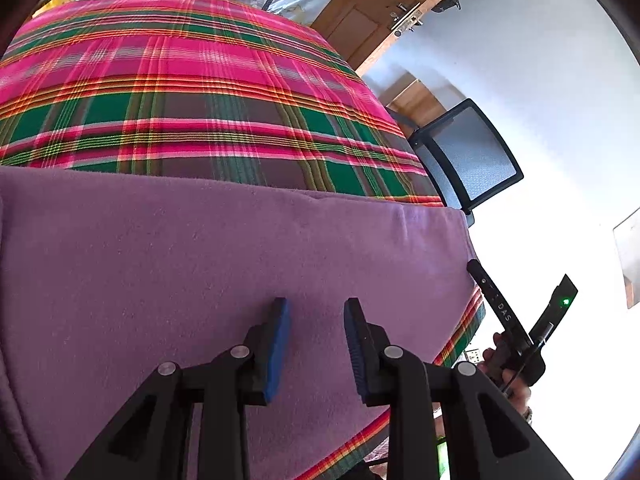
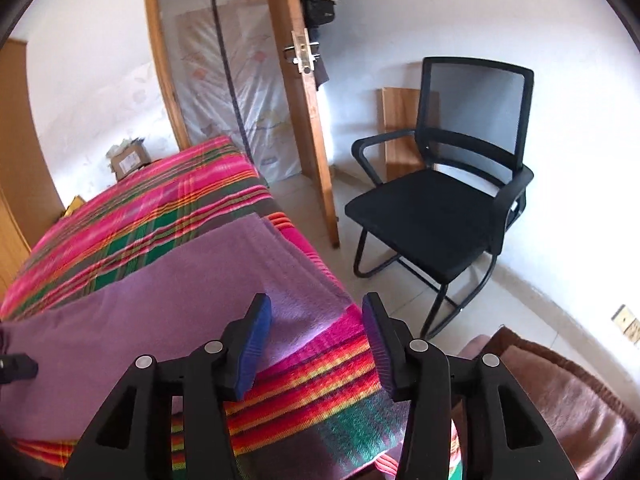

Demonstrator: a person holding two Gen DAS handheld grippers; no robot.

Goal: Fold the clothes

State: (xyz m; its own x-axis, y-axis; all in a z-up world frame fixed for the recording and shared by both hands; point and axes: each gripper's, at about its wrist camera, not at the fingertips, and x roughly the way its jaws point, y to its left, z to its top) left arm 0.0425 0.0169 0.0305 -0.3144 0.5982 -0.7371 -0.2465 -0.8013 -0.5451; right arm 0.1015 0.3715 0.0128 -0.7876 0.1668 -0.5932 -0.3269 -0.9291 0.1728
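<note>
Left wrist view: left gripper (image 1: 316, 320) fingers spread, empty, above purple garment (image 1: 224, 256) lying flat on plaid bed cover (image 1: 192, 92). Right gripper (image 2: 316, 320) also spread, empty, over garment's corner near bed edge. Risk: grip taken too deep pinches plaid cover w/ garment, dragging both; garment overhang may slip floorward.

Left tongs (image 1: 317, 312) parted over purple garment (image 1: 224, 248), plaid bedspread (image 1: 192, 92) beyond

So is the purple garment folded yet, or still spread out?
Spread flat: the purple garment lies in one smooth sheet across the plaid bedcover, no fold visible. Both tools, left and right, are open, holding nothing.
</note>
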